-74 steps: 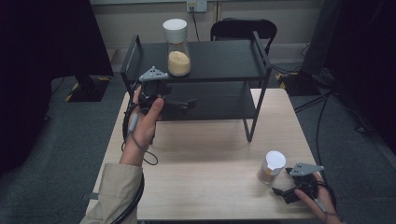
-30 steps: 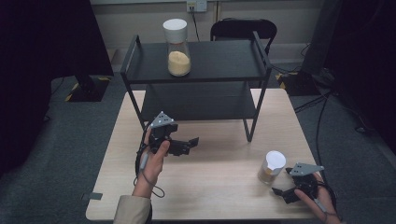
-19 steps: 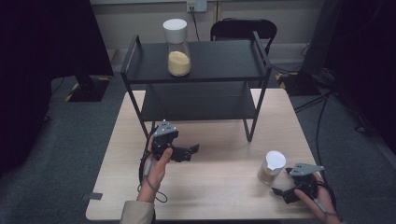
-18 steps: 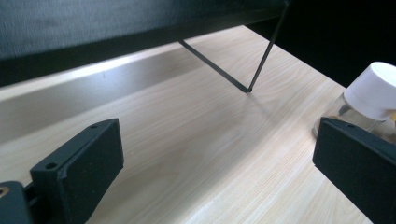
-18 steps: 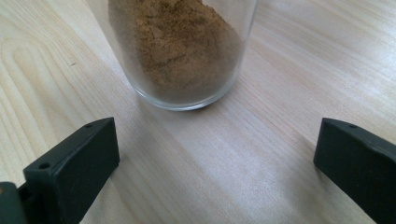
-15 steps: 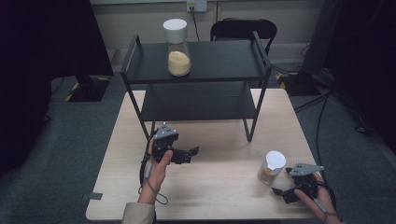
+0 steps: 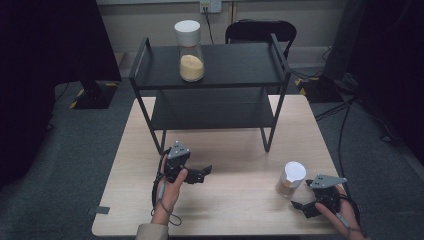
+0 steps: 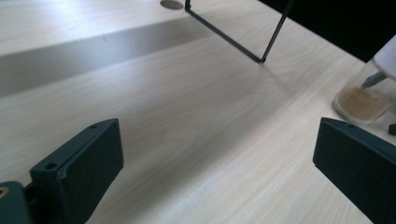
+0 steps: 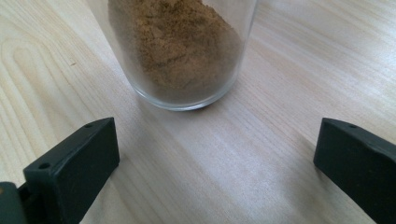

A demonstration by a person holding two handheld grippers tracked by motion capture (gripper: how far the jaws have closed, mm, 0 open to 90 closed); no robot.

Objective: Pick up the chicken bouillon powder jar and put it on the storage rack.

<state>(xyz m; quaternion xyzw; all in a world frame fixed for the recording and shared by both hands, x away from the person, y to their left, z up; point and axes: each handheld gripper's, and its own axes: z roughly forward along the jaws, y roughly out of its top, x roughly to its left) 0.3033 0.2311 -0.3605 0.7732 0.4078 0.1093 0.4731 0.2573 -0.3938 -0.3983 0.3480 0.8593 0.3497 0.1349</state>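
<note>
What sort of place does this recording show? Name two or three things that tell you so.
Probably a lab or office room set up for recording, not a home kitchen: a plain wooden table on grey carpet, a black metal shelf rack staged on it, and cables trailing across the floor to a wall socket.

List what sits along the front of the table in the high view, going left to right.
left tool → jar of brown powder with a white lid → right tool
</note>
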